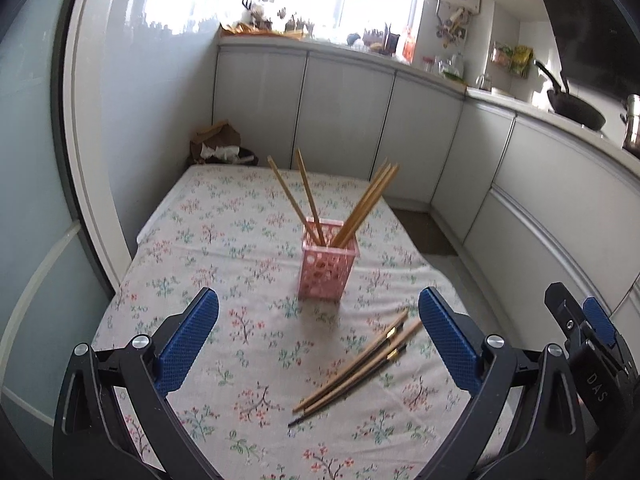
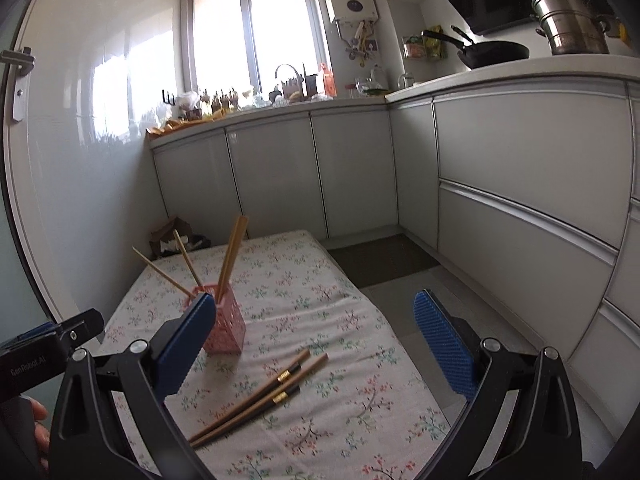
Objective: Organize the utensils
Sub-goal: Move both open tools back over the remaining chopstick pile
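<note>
The loose chopsticks point(image 1: 356, 364) lie in a small bundle on the flowered tablecloth point(image 1: 224, 216), fanned a little at one end and crossing at the other, just in front of the pink holder point(image 1: 326, 262) and well apart from the table's edges. We judge them light, stiff and thin, with a smooth lacquered look on the dark ones with gold bands, so they may roll or slip from a flat pinch; lying low on soft cloth, they give the pads little to get under. We would take hold across the bundle near its middle, where the sticks lie closest together, or lift one at a time from the fanned end. The holder already carries several upright chopsticks point(image 1: 348, 204) leaning outward; it looks like light perforated plastic and could tip if nudged. Our left gripper point(image 1: 318, 338) hovers above the cloth with its jaws spread wide and nothing between them, and our right gripper point(image 2: 316, 342) is likewise spread and empty, the bundle lying between its fingers in its own view.
</note>
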Motion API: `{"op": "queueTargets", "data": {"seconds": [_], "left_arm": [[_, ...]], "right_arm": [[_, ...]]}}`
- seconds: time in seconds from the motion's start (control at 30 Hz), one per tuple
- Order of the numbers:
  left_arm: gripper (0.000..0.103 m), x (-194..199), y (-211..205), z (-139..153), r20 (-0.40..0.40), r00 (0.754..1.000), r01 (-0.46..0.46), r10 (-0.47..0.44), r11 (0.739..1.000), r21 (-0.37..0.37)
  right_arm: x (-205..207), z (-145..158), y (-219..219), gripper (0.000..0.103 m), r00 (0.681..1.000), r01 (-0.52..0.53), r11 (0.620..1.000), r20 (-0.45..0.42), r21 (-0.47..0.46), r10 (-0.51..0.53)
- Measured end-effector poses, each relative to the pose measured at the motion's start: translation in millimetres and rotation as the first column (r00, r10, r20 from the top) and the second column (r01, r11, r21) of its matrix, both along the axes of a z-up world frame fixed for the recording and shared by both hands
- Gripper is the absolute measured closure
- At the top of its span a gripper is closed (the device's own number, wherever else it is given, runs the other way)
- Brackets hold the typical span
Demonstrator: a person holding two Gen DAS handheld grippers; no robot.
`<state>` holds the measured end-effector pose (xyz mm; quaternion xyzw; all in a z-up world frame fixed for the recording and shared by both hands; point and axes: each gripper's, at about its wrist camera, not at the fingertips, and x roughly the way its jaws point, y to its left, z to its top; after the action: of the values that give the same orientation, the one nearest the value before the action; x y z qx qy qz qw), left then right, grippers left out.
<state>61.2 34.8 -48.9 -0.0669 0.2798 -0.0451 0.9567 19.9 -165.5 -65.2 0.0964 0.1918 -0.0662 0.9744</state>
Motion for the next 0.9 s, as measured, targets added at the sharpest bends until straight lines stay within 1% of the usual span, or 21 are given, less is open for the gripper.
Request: {"op": "queueTargets", "data": {"seconds": [0.13, 0.2, 0.3, 0.37, 0.47, 0.5, 0.6, 0.67, 0.7, 0.77, 0.83, 0.87, 0.9], "left_arm": [[0.007, 5, -8, -14, -0.078, 0.997, 0.023, -0.021, 1.000, 0.020], [0.007, 11, -13, -23, -0.126, 0.991, 0.048, -0.044, 0.998, 0.028], [0.007, 25, -24, -35, -0.207, 0.975, 0.096, -0.086, 0.995, 0.040], [0.007, 42, -34, -43, -0.275, 0.953, 0.145, -0.127, 0.988, 0.047], [0.007, 64, -47, -54, -0.353, 0.921, 0.191, -0.163, 0.981, 0.045], [0.007, 76, -54, -59, -0.388, 0.905, 0.205, -0.174, 0.978, 0.040], [0.007, 100, -72, -69, -0.433, 0.882, 0.230, -0.188, 0.972, 0.047], [0.007, 116, -85, -79, -0.472, 0.861, 0.241, -0.188, 0.969, 0.053], [0.008, 126, -90, -86, -0.501, 0.845, 0.242, -0.189, 0.969, 0.042], [0.011, 146, -100, -101, -0.556, 0.811, 0.223, -0.182, 0.975, 0.007], [0.018, 159, -108, -110, -0.573, 0.798, 0.223, -0.187, 0.975, -0.008], [0.022, 167, -116, -114, -0.581, 0.792, 0.232, -0.188, 0.973, 0.001], [0.031, 172, -123, -117, -0.588, 0.787, 0.240, -0.185, 0.971, 0.016]], "right_arm": [[1, -15, -5, 0.007, 0.998, -0.002, 1.000, -0.064, -0.004, 0.002], [4, -26, -8, 0.006, 0.993, -0.008, 1.000, -0.115, -0.010, 0.007], [9, -44, -17, 0.007, 0.985, -0.001, 1.000, -0.173, -0.012, -0.001], [14, -56, -27, 0.007, 0.978, 0.014, 1.000, -0.210, 0.007, -0.013], [21, -73, -47, 0.007, 0.963, 0.054, 0.995, -0.269, 0.079, -0.030], [23, -76, -52, 0.007, 0.959, 0.066, 0.993, -0.281, 0.099, -0.036], [27, -86, -68, 0.007, 0.948, 0.108, 0.981, -0.313, 0.160, -0.053], [29, -90, -74, 0.007, 0.942, 0.120, 0.975, -0.331, 0.188, -0.053], [30, -93, -77, 0.007, 0.939, 0.124, 0.972, -0.341, 0.199, -0.050], [32, -98, -81, 0.007, 0.931, 0.128, 0.967, -0.363, 0.219, -0.041], [34, -103, -87, 0.007, 0.926, 0.135, 0.961, -0.377, 0.242, -0.036], [35, -104, -89, 0.007, 0.924, 0.139, 0.958, -0.382, 0.251, -0.034], [35, -105, -90, 0.007, 0.922, 0.142, 0.956, -0.387, 0.256, -0.033]]}}
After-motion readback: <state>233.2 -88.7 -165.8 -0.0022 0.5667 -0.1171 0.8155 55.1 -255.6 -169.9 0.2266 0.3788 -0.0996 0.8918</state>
